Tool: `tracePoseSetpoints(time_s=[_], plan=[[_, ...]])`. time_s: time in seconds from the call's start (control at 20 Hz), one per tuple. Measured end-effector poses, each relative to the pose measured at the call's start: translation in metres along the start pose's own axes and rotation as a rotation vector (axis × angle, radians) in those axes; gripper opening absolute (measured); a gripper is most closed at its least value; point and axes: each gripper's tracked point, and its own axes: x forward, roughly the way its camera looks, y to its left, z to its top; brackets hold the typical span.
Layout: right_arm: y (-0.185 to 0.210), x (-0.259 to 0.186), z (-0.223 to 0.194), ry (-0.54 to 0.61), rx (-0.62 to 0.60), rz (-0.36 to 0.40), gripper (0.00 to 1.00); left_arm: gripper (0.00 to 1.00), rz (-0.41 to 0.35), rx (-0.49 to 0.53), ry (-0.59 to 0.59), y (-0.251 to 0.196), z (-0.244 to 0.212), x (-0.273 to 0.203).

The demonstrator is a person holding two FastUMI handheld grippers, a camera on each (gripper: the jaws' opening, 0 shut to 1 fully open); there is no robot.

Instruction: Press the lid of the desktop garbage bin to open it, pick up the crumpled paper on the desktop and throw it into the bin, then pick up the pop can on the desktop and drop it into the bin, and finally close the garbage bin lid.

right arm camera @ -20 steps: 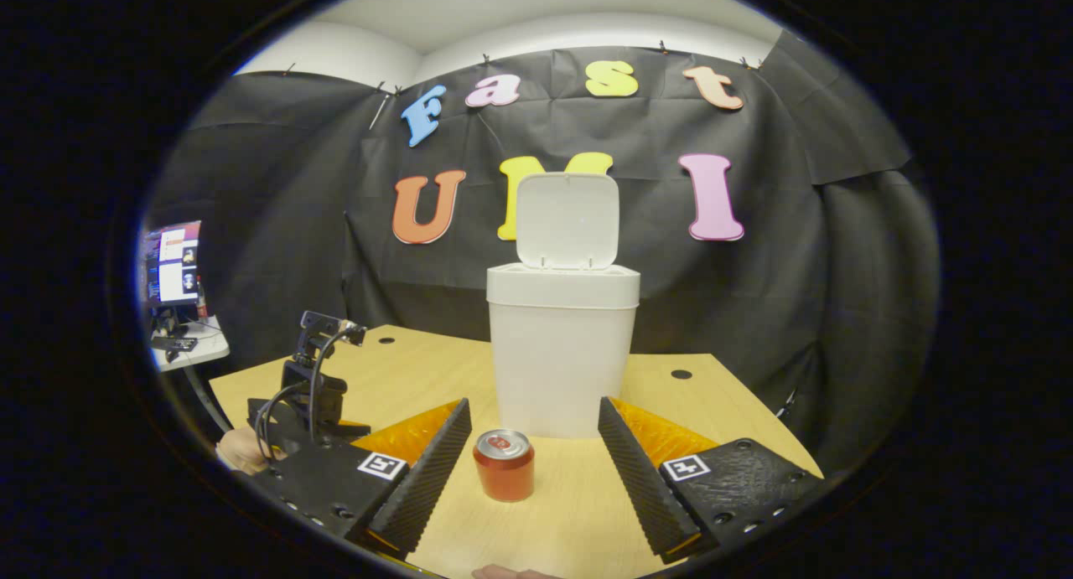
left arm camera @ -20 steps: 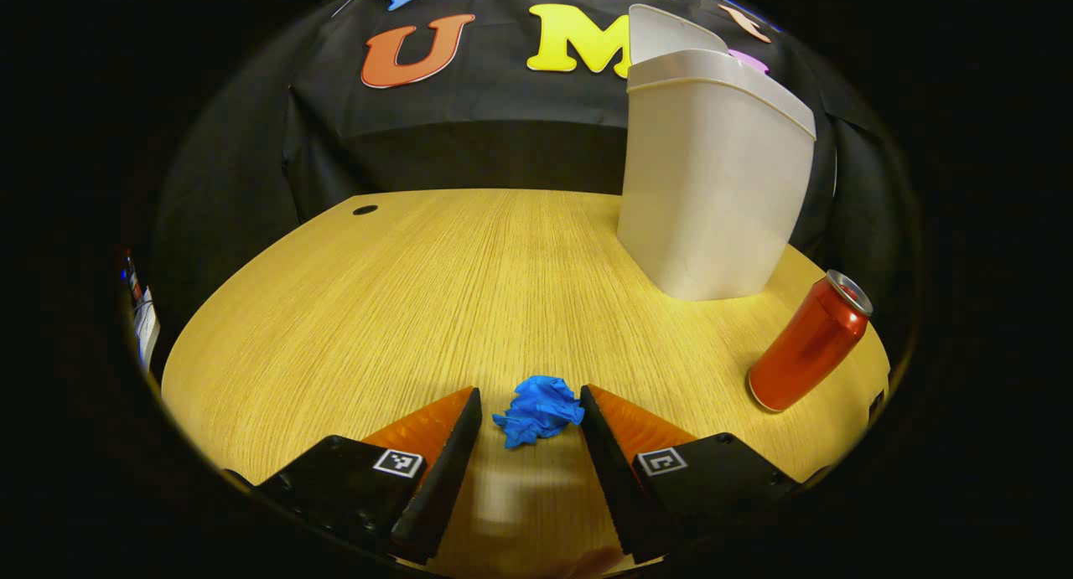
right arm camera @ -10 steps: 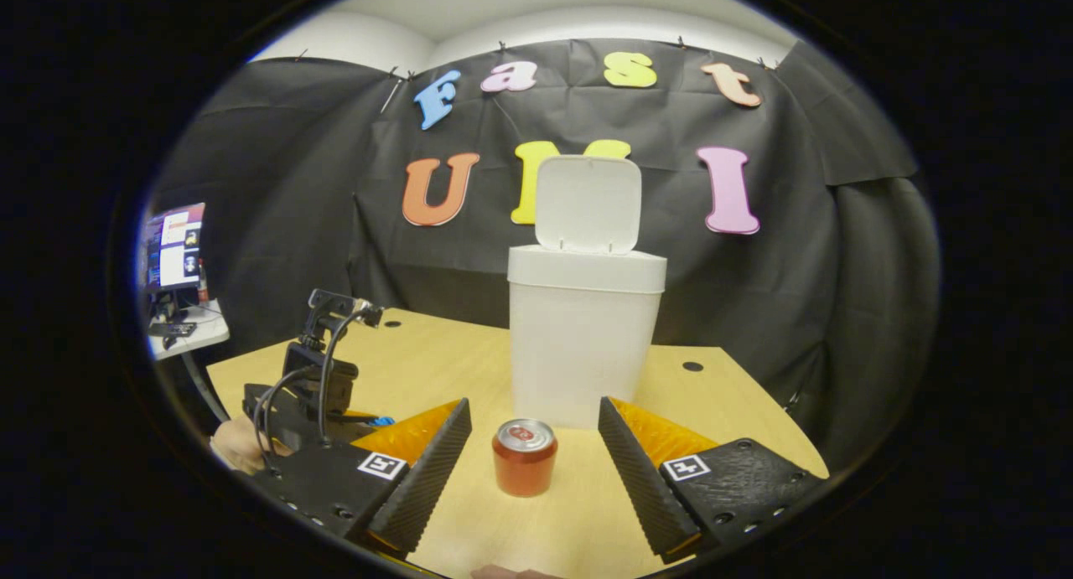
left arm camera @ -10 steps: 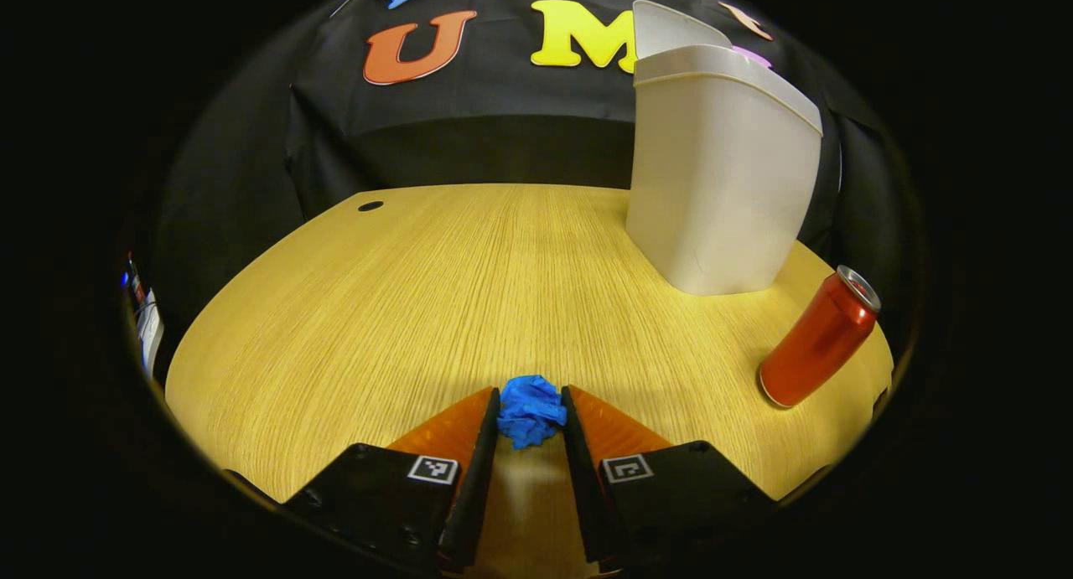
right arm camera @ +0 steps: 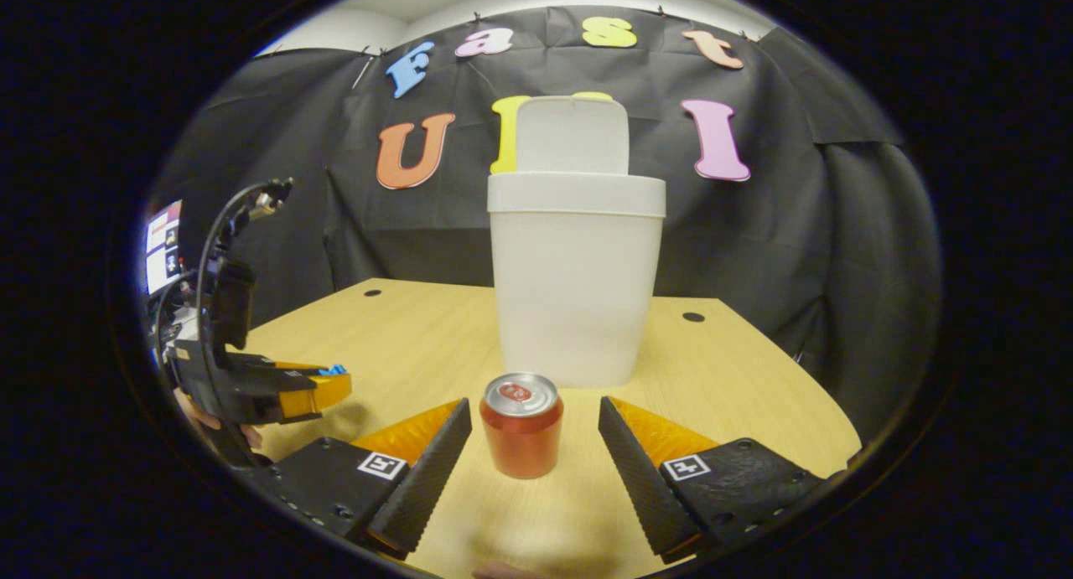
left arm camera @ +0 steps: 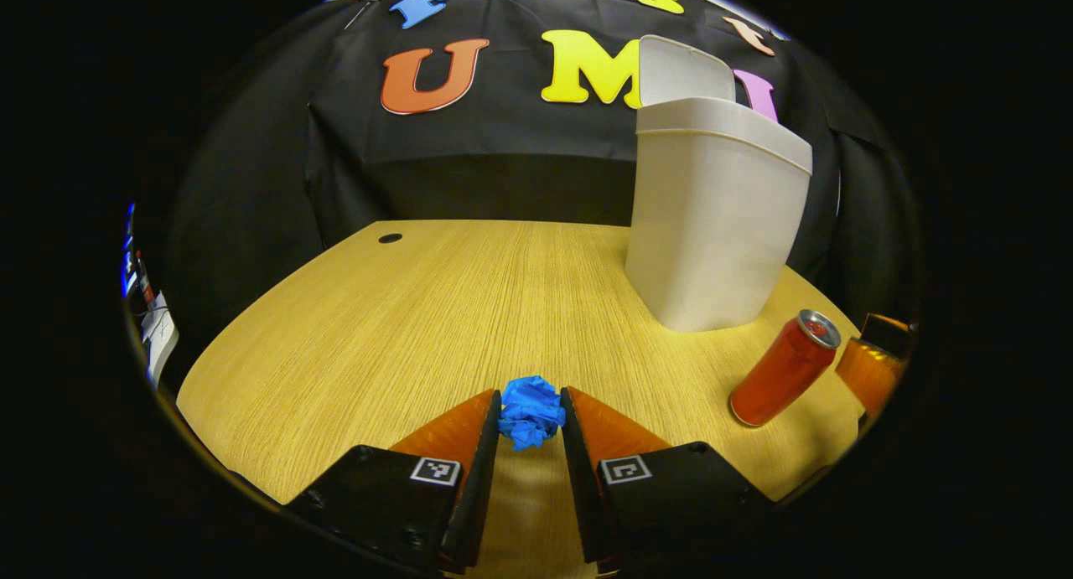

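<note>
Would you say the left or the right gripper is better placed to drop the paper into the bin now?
Left: the left gripper is already shut on the crumpled paper, and the bin stands open.

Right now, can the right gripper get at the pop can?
Probably yes: the right gripper is open, the upright pop can stands just ahead between its fingers, nothing between them.

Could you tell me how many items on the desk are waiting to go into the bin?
2: the crumpled paper between the left gripper fingers, and the pop can standing before the bin.
</note>
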Motion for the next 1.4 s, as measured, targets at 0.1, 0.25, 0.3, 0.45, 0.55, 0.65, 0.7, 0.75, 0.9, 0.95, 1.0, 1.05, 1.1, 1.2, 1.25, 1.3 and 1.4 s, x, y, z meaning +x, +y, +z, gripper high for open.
tracePoseSetpoints(time_s=[0.1, 0.25, 0.3, 0.45, 0.55, 0.65, 0.7, 0.75, 0.9, 0.95, 1.0, 1.05, 1.1, 1.2, 1.25, 1.3, 1.4], plan=[[0.002, 0.007, -0.011, 0.027, 0.020, 0.008, 0.95, 0.47, -0.009, -0.007, -0.039, -0.003, 0.009, -0.012], [0.004, 0.019, -0.025, 0.066, 0.024, 0.004, 0.98, 0.47, -0.040, -0.014, -0.088, -0.011, 0.025, -0.029], [0.006, 0.022, -0.028, 0.070, 0.019, 0.006, 0.96, 0.47, -0.037, -0.008, -0.106, -0.011, 0.029, -0.035], [0.003, 0.036, -0.039, 0.092, 0.006, -0.013, 0.95, 0.47, -0.030, 0.009, -0.155, -0.012, 0.043, -0.051], [0.002, 0.045, -0.047, 0.122, 0.035, -0.022, 0.97, 0.47, -0.031, 0.011, -0.186, -0.012, 0.051, -0.061], [0.003, 0.052, -0.051, 0.149, 0.089, -0.024, 0.97, 0.46, -0.031, 0.015, -0.215, -0.012, 0.059, -0.071], [0.007, 0.055, -0.051, 0.158, 0.111, -0.011, 0.96, 0.46, -0.030, 0.015, -0.226, -0.011, 0.062, -0.075], [0.008, 0.059, -0.052, 0.162, 0.121, -0.011, 0.94, 0.46, -0.033, 0.016, -0.234, -0.011, 0.064, -0.077], [0.007, 0.066, -0.050, 0.161, 0.126, -0.017, 0.96, 0.46, -0.033, 0.023, -0.241, -0.009, 0.065, -0.079], [0.009, 0.067, -0.048, 0.154, 0.124, -0.012, 0.99, 0.46, -0.035, 0.023, -0.240, -0.009, 0.064, -0.079], [0.010, 0.068, -0.048, 0.150, 0.122, -0.014, 0.88, 0.46, -0.037, 0.020, -0.235, -0.008, 0.063, -0.077], [0.011, 0.067, -0.049, 0.149, 0.118, -0.011, 0.88, 0.46, -0.037, 0.015, -0.230, -0.007, 0.062, -0.076], [0.012, 0.067, -0.048, 0.151, 0.117, 0.000, 0.85, 0.46, -0.036, 0.009, -0.224, -0.005, 0.061, -0.076], [0.014, 0.064, -0.045, 0.142, 0.109, 0.015, 0.83, 0.46, -0.029, 0.006, -0.228, -0.003, 0.062, -0.076], [0.015, 0.062, -0.041, 0.136, 0.105, 0.018, 0.82, 0.46, -0.024, 0.009, -0.231, -0.001, 0.064, -0.077], [0.016, 0.060, -0.037, 0.128, 0.099, 0.021, 0.82, 0.47, -0.017, 0.013, -0.237, 0.001, 0.065, -0.078], [0.021, 0.051, -0.027, 0.110, 0.083, 0.022, 0.82, 0.46, -0.007, 0.020, -0.248, 0.002, 0.066, -0.080]])
